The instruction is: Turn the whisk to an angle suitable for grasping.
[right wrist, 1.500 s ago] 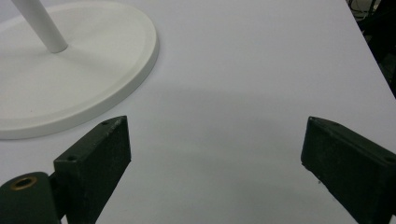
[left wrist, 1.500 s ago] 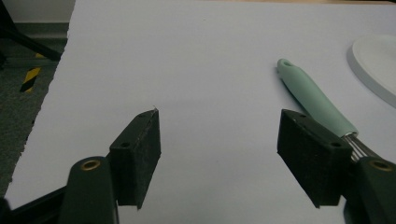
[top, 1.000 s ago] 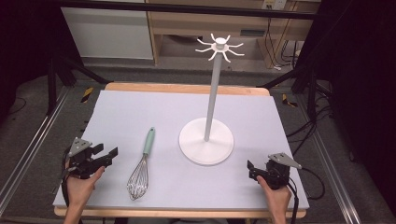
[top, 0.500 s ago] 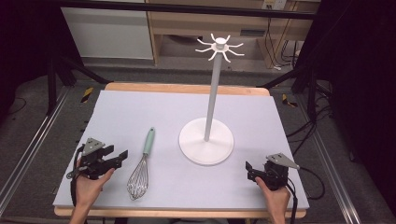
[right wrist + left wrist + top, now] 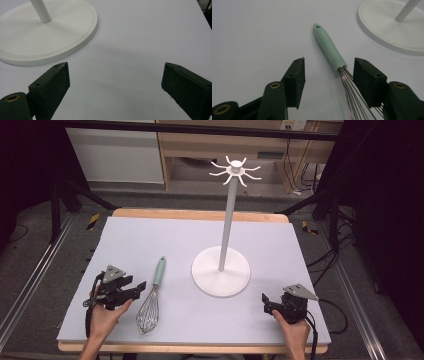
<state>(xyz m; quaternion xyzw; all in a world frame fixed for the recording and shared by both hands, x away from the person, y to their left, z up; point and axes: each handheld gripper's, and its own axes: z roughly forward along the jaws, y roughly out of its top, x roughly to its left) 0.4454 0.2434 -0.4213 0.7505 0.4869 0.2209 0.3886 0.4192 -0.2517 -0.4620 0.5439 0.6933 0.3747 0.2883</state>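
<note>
A whisk [image 5: 153,292] with a mint green handle and wire loops lies on the pale table, left of the white hook stand [image 5: 220,270]. My left gripper [image 5: 136,290] reaches it from the left, held low. In the left gripper view the whisk [image 5: 328,46] lies just ahead, and its wires pass under the right-hand jaw. The left gripper [image 5: 329,61] is open. Its jaws have just been closing, and the pads touch nothing. My right gripper [image 5: 265,302] rests open near the front right edge, with bare table between the jaws of the right gripper [image 5: 116,66].
The stand's round base [image 5: 50,37] lies just ahead and left of the right gripper, and its base [image 5: 387,30] sits beyond the whisk. A tall pole rises to a ring of hooks [image 5: 235,170]. The table's wooden front edge [image 5: 200,347] runs below both hands.
My left gripper has slid right across the table until its jaws reach the whisk, and the jaws have narrowed. The right gripper, whisk and stand have stayed in place.
</note>
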